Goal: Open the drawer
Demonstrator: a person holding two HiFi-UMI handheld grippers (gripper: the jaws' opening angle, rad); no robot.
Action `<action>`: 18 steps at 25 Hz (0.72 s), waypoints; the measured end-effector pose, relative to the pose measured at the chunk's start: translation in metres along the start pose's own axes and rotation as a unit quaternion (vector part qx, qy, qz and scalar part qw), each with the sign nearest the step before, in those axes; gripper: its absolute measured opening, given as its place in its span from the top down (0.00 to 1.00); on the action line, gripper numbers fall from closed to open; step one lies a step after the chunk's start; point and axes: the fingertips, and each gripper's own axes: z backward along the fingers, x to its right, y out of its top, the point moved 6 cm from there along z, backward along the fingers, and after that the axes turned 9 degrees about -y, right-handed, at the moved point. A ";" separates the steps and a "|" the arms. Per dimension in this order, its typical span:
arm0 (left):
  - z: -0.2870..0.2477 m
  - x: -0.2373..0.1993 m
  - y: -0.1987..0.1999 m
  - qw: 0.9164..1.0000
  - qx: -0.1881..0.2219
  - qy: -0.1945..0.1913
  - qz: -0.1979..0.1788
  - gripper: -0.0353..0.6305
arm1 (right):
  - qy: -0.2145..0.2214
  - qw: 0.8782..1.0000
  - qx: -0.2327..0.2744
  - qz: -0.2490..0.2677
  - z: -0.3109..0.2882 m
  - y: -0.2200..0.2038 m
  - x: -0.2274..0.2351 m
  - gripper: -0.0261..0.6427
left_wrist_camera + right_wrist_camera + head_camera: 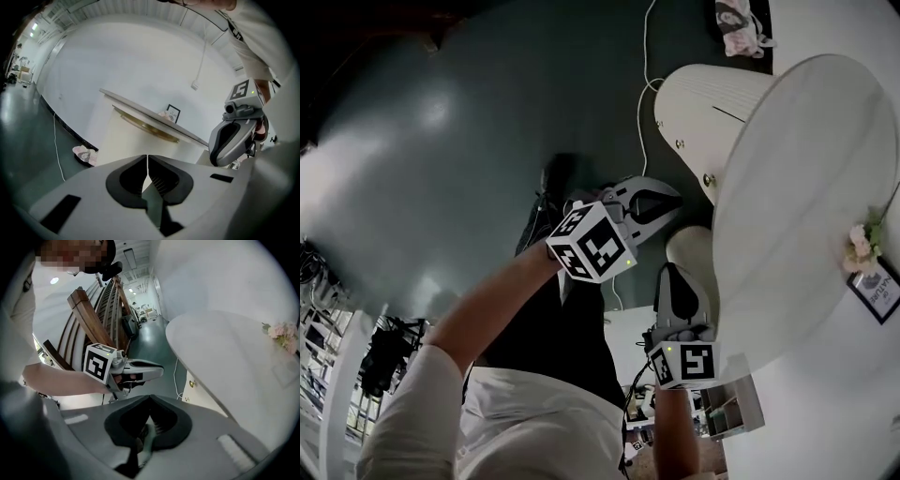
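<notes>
Your left hand-held gripper and right hand-held gripper are both closed tight and empty, so they may bump and slip off the small round metal knob of the white drawer ahead of them.

- Left gripper in the foreground, jaws pressed together (nothing between).
- Beyond, a pale cabinet under a round top, with a small framed sign on it.
- Right gripper at right, pointing downward.
- White cable across the dark floor.
</notes>
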 end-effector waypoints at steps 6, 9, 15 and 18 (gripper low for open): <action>-0.021 -0.014 -0.018 1.000 0.013 -0.005 0.001 0.92 | 0.001 1.000 -0.005 -0.008 -0.014 -0.017 0.002 0.94; -0.028 -0.022 -0.027 1.000 0.017 -0.002 -0.001 0.91 | 0.003 1.000 -0.008 -0.012 -0.020 -0.027 0.002 0.94; -0.041 -0.030 -0.040 1.000 0.022 0.000 -0.006 0.86 | 0.007 1.000 -0.009 -0.025 -0.031 -0.046 0.000 0.94; -0.050 -0.033 -0.044 1.000 0.028 -0.006 -0.006 0.83 | 0.006 0.999 -0.014 -0.029 -0.037 -0.054 -0.001 0.94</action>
